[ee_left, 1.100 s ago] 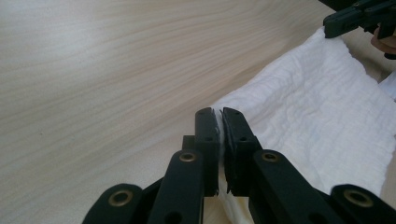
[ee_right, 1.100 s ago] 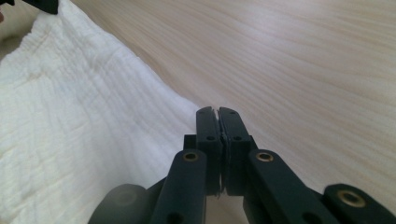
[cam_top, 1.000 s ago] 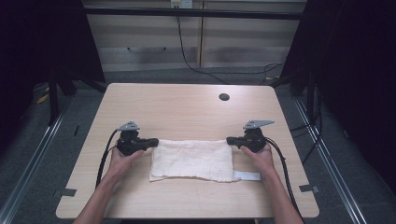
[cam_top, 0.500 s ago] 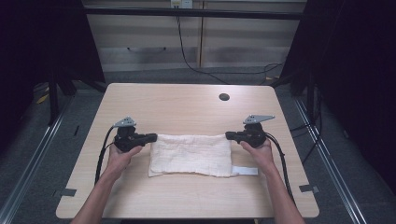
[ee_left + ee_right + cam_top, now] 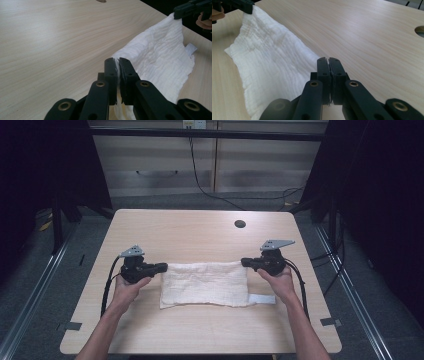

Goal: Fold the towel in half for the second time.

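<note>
A white crinkled cloth (image 5: 205, 282) is stretched between both grippers over the wooden table (image 5: 200, 232). My left gripper (image 5: 164, 266) is shut on the cloth's far left corner, and a strip of fabric shows between its pads in the left gripper view, at the left gripper (image 5: 117, 65). My right gripper (image 5: 245, 262) is shut on the far right corner; in the right gripper view the cloth (image 5: 267, 65) runs away from the right gripper (image 5: 328, 62) toward the other hand. The far edge is lifted while the near edge rests on the table. A white label (image 5: 262, 299) sticks out at the near right corner.
A round cable hole (image 5: 240, 224) sits in the table's far right part. Cabinets and cables stand beyond the far edge, and dark curtains flank both sides. Bare wood lies in front of and behind the cloth.
Both grippers have drawn the cloth's far edge up off the table and slightly away from the person. The cloth now hangs taut between them.
</note>
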Motion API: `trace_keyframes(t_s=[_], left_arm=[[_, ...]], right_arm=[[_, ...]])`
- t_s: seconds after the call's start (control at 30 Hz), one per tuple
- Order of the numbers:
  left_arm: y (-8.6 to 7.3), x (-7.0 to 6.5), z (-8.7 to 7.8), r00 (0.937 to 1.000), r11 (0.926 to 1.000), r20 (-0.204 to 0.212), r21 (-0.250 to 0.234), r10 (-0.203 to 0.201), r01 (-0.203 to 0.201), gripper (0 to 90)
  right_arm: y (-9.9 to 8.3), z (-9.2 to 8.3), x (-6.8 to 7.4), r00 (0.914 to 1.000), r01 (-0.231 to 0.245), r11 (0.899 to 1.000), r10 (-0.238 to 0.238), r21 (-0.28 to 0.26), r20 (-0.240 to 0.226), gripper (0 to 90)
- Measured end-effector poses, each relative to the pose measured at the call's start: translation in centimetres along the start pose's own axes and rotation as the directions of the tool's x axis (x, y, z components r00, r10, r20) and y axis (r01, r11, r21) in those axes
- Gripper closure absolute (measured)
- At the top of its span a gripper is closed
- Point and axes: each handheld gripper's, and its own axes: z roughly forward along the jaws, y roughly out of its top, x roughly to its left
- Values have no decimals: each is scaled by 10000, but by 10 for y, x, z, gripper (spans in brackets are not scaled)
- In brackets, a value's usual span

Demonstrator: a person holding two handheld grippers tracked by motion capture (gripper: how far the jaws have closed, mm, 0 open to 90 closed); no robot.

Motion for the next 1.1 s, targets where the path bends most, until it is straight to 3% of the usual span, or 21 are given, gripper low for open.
trace_keyframes(t_s=[0.33, 0.73, 0.97, 1.1], left_arm=[[-2, -11, -13, 9993, 9993, -126, 73, 365, -364, 856], [-5, -8, -12, 9983, 10000, -583, 8, 71, -70, 859], [-5, -7, -11, 9978, 9998, -647, -133, -167, 159, 858], [-5, -4, -10, 9974, 9995, -663, -138, -291, 282, 858]], right_arm=[[6, -16, 19, 9977, 616, 9981, -619, -99, -285, 882], [1, -30, 41, 9931, 979, 9944, -1001, -386, -603, 882], [-9, -33, 54, 9891, 1280, 9916, -1291, -195, -709, 882], [-15, -31, 58, 9882, 1225, 9924, -1229, -105, -912, 882]])
